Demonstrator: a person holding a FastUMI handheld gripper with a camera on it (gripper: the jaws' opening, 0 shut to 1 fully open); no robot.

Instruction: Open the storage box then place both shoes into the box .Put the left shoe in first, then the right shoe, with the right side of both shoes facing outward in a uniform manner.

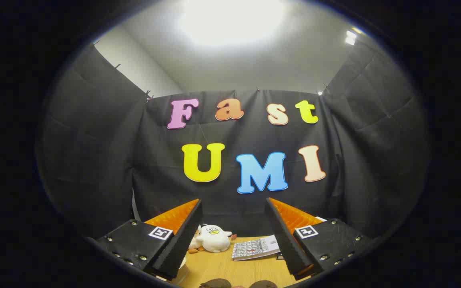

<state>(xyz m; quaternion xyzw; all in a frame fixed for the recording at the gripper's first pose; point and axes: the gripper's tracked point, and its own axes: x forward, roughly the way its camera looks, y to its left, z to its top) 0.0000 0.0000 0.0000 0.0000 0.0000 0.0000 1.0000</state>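
Observation:
My gripper (pixel 233 204) is open and held high, pointing at the booth's back wall, with nothing between its fingers. The left finger (pixel 182 236) and the right finger (pixel 284 236) are black with orange backs and stand wide apart. Low between them lies the wooden table (pixel 230 268). At its near edge, two dark rounded shapes (pixel 214 283) (pixel 263 284) peek up side by side. So little of them shows that I cannot tell whether they are the shoes.
A white plush duck (pixel 213 238) lies at the back of the table, just inside the left finger. A printed booklet (pixel 254 248) lies beside the right finger. Black cloth walls close the booth behind and on both sides.

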